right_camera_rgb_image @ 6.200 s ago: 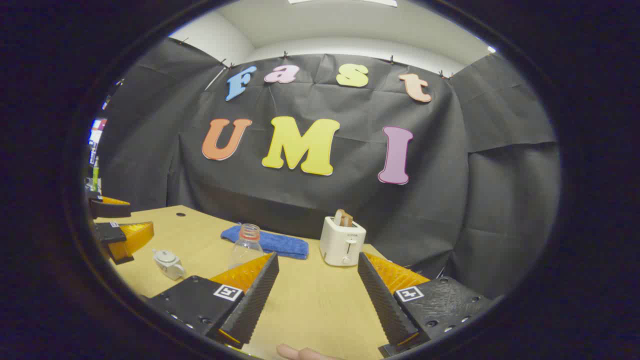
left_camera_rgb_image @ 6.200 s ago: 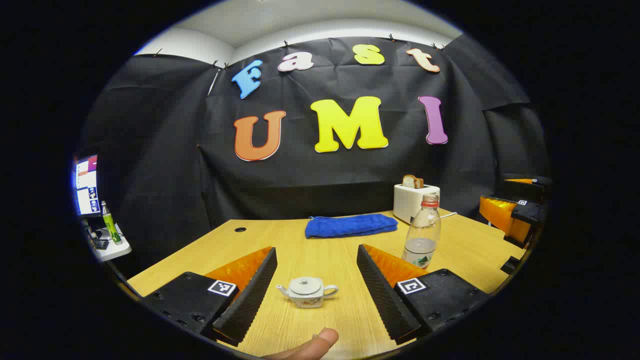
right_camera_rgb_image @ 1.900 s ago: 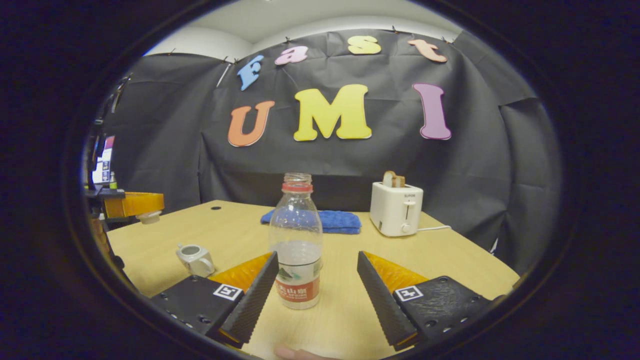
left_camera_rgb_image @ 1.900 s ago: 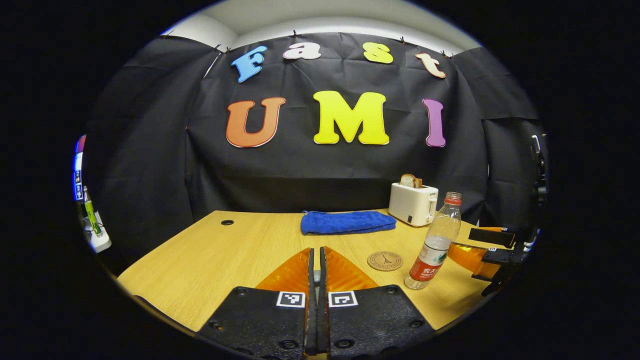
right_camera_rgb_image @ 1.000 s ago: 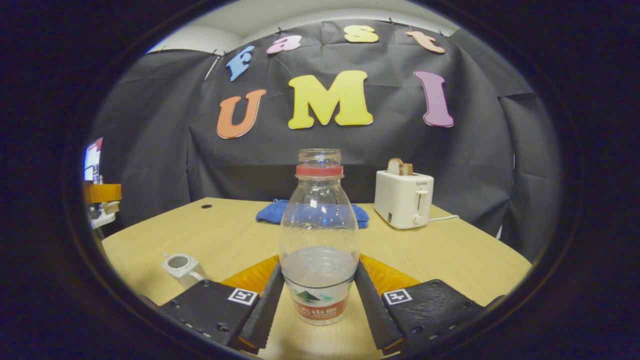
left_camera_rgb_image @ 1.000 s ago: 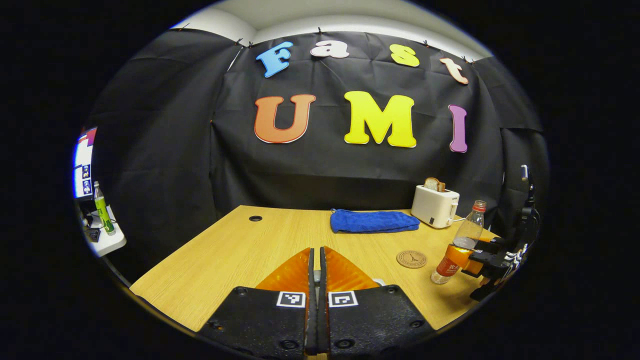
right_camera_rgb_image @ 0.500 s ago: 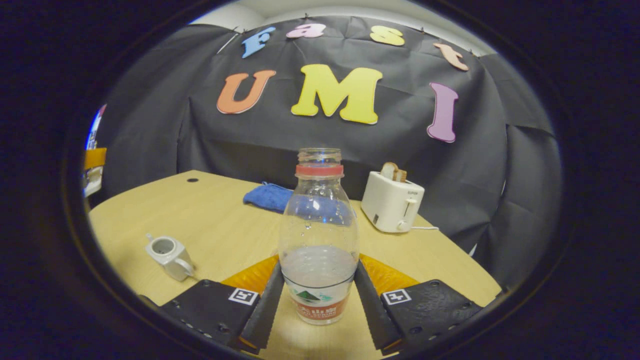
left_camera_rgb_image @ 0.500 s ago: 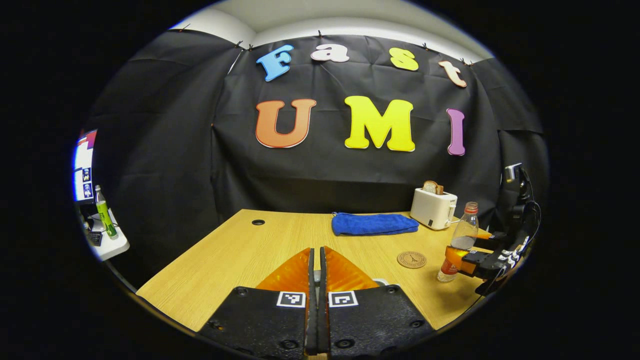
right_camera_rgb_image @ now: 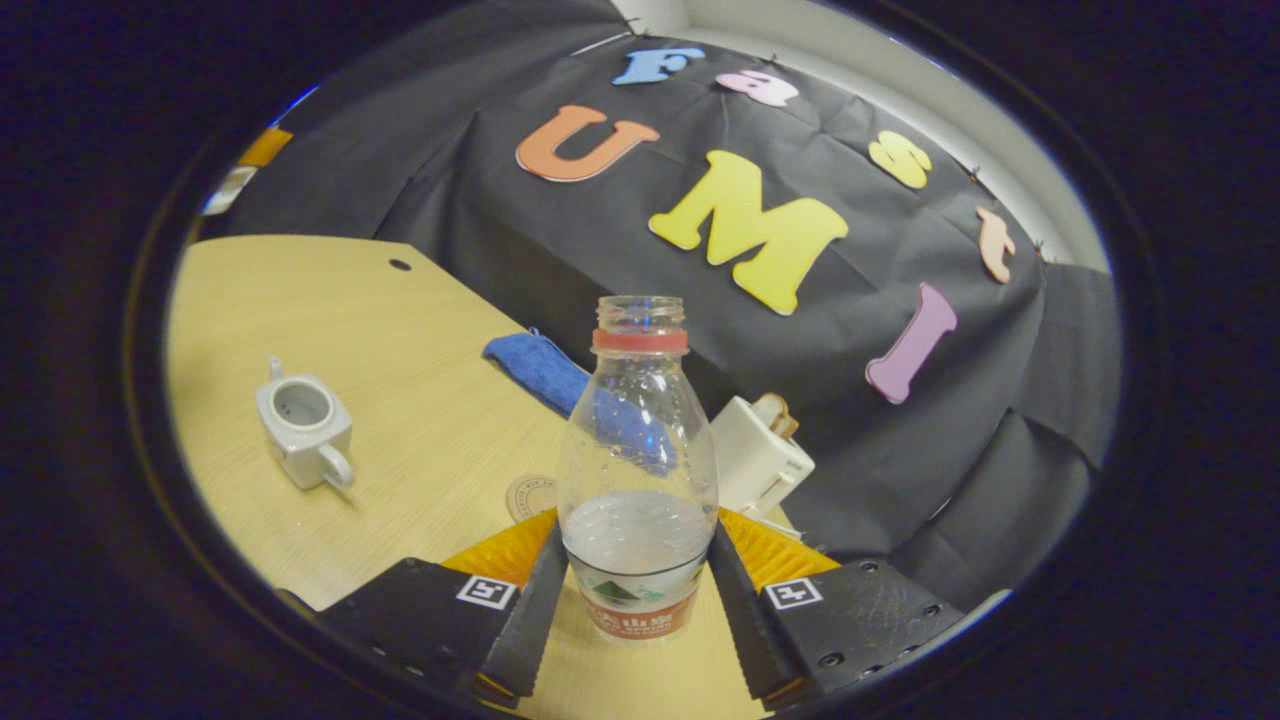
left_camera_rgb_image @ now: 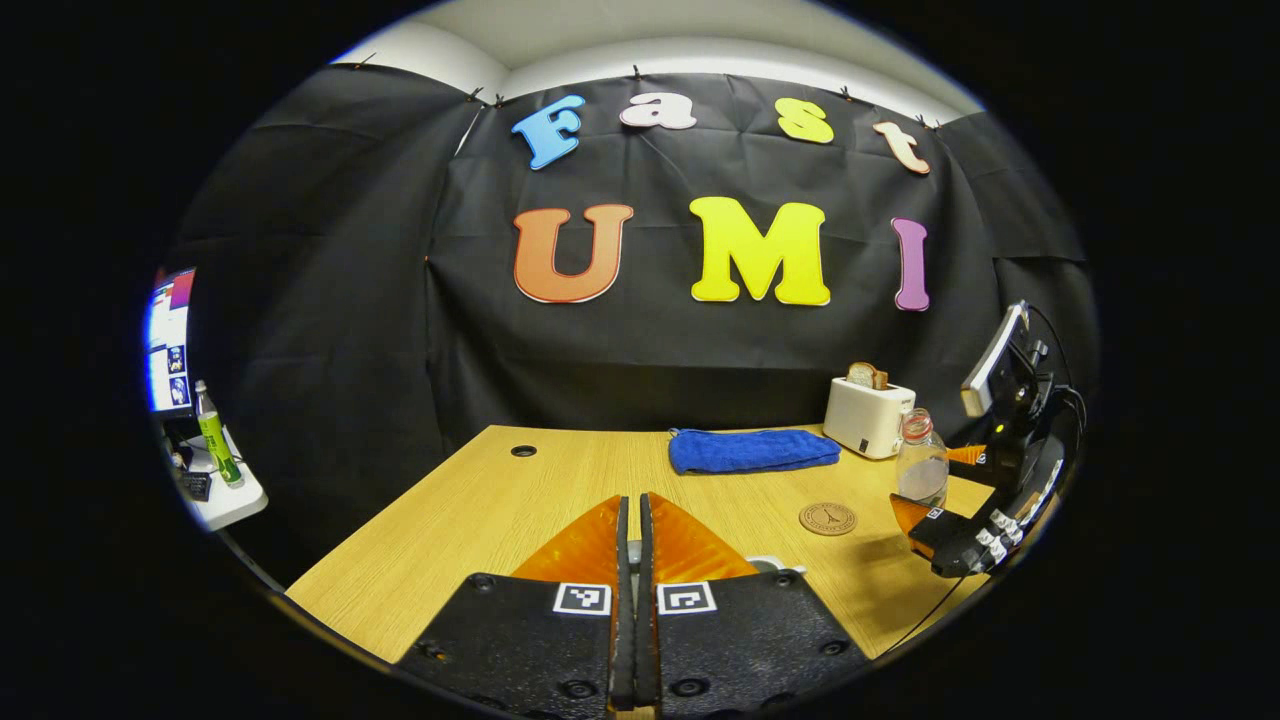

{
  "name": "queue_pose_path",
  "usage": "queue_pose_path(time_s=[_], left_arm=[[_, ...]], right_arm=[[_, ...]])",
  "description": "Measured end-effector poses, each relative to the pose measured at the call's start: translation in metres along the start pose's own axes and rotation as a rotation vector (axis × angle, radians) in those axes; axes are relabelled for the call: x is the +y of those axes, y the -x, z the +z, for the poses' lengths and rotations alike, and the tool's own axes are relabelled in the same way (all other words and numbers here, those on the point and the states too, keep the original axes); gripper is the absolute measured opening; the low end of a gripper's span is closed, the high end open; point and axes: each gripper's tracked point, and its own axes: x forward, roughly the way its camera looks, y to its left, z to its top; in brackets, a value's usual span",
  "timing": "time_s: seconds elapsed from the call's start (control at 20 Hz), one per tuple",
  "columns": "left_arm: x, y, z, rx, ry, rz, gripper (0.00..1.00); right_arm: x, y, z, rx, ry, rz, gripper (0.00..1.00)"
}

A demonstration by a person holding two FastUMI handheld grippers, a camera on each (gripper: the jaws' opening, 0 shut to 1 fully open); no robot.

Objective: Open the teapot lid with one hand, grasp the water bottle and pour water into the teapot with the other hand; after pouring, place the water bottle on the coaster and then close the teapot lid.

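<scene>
Right gripper view: right claw (right_camera_rgb_image: 637,600) pinches the water bottle (right_camera_rgb_image: 638,470) low on its body, one finger on each side of the label band. Bottle uncapped, roughly a third full. Horizon strongly tilted here, so the bottle is judged lifted and starting to lean toward the teapot (right_camera_rgb_image: 302,420), which sits on the surface (right_camera_rgb_image: 420,440) well to the left, mouth open, lid off.

Left gripper view: left claw (left_camera_rgb_image: 630,600) is pressed together with only a thin slit between the fingers; a small pale object sits in that slit, probably the lid knob, too small to confirm. Right claw (left_camera_rgb_image: 955,535) with the bottle (left_camera_rgb_image: 920,470) is seen at far right, just beyond the coaster (left_camera_rgb_image: 827,518).

Step in hand (judgement): carrying the bottle to the pot for the pour. Next move calls for bringing the bottle mouth over the small opening, then tipping slowly; narrow target, spill risk.

Writing: bottle label has a red band with pale characters and a green mountain mark, not legible. Coaster carries a round printed emblem, unreadable. Toaster (right_camera_rgb_image: 755,455) and blue towel (right_camera_rgb_image: 545,370) stand behind, unused.
</scene>
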Motion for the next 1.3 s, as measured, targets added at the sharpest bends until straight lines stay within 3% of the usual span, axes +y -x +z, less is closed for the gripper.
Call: queue_pose_path(time_s=[0.15,0.5,0.75,1.3], left_arm=[[0.004,0.003,0.005,-0.011,-0.003,0.006,0.03],[0.012,0.009,0.010,-0.022,0.022,0.018,0.03],[0.020,0.008,0.006,-0.009,0.019,0.030,0.03],[0.017,0.009,0.005,-0.005,-0.003,0.021,0.03]], right_arm=[[0.009,0.003,0.011,-0.034,0.181,-0.042,0.75],[0.037,0.001,0.017,-0.020,0.427,-0.067,0.77],[0.047,-0.004,0.020,-0.061,0.703,-0.132,0.75],[0.059,-0.008,0.033,-0.099,0.959,-0.164,0.75]])
